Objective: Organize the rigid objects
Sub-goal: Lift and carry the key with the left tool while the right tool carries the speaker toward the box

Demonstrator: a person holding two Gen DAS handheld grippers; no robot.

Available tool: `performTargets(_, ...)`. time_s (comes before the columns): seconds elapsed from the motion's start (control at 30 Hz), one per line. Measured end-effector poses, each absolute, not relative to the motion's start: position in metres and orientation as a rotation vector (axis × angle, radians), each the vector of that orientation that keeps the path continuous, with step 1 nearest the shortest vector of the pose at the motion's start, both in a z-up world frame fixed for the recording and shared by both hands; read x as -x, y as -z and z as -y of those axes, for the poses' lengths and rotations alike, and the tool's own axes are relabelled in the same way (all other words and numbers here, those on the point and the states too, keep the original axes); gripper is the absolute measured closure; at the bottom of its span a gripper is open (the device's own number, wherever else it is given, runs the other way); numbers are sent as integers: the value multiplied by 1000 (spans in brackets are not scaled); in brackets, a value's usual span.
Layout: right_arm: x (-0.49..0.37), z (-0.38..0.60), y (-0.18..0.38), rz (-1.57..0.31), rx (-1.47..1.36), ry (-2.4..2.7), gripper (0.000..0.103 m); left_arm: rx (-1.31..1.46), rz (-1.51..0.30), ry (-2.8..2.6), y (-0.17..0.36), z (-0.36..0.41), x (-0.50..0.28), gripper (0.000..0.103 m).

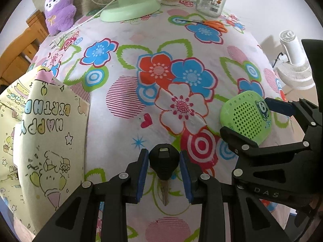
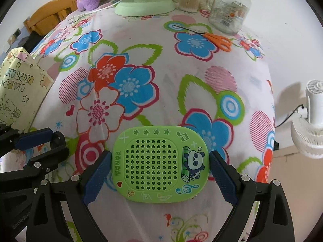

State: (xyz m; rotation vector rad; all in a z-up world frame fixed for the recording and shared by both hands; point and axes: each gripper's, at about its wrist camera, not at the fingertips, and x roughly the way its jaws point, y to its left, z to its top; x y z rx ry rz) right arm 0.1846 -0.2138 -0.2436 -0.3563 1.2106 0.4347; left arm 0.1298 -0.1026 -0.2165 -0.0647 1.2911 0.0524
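On the floral tablecloth [image 2: 141,46], green "PANDA" speaker [image 2: 160,165]; "HAPPY BIRTHDAY" gift bag [image 1: 46,133] left.

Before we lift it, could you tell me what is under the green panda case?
The green panda case lies flat on the floral tablecloth, between the right gripper fingers. Anything beneath it is covered from view.

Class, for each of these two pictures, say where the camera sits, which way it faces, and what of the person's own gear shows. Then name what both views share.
Left wrist: on the left tool, facing forward over a black key between its fingers; the right tool shows at right.
Right wrist: on the right tool, facing forward over the green panda speaker; the left tool shows at left.
Shared: floral tablecloth, orange scissors, glass jar.
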Motion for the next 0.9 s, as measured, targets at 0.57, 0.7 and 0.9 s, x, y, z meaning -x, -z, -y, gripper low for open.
performTargets(0.57,-151,220,205,-1183,271,-343,8,29,-1233,10,174,102,-103,72)
performTargets(0.7,-144,223,195,-1174,248,-322,8,15,-1211,25,163,101,-98,72)
performTargets(0.9,-134,224,182,-1155,230,-304,8,1,-1183,45,150,102,-92,72)
